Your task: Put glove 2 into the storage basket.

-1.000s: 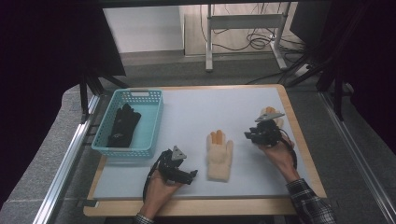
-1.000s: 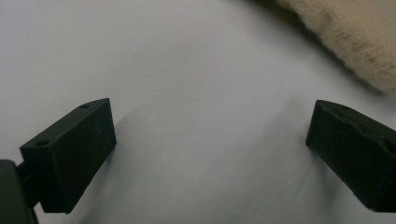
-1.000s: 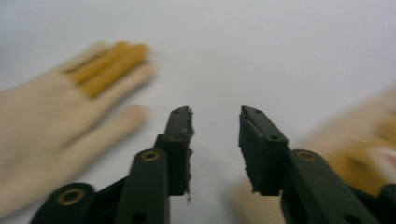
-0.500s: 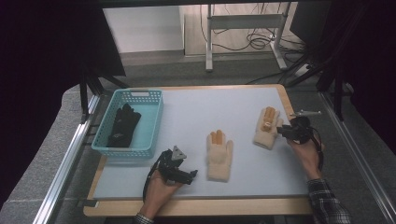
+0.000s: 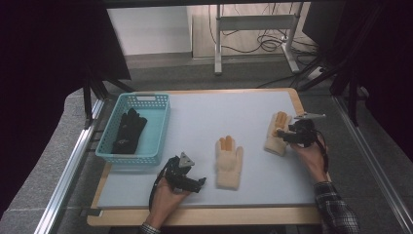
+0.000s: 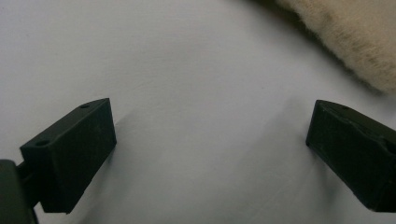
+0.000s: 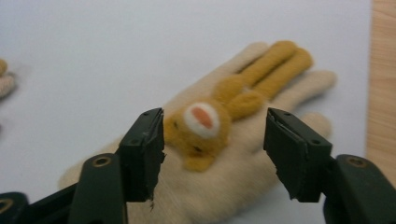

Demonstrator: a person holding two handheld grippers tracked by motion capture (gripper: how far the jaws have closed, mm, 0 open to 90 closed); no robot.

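A cream glove with an orange bunny face (image 5: 275,139) (image 7: 243,154) lies flat at the right of the white mat (image 5: 219,112). My right gripper (image 5: 286,136) (image 7: 214,128) hovers at its right edge, pointing left. Its jaws have just been opening and stand apart over the palm, with neither pad touching the glove. A second cream glove with orange fingertips (image 5: 229,163) (image 6: 348,42) lies in the middle front. My left gripper (image 5: 199,184) (image 6: 210,119) rests on the mat just left of it, open, with bare mat between its fingers.
A teal basket (image 5: 160,124) stands at the left of the mat and holds a black glove (image 5: 127,130). The wooden table edge (image 5: 195,215) runs along the front. Dark frame legs and cables stand beyond the far edge.
My right gripper has drawn back to the right off the bunny glove, which now lies uncovered on the mat, and its jaws stand wider. The left gripper has not moved.
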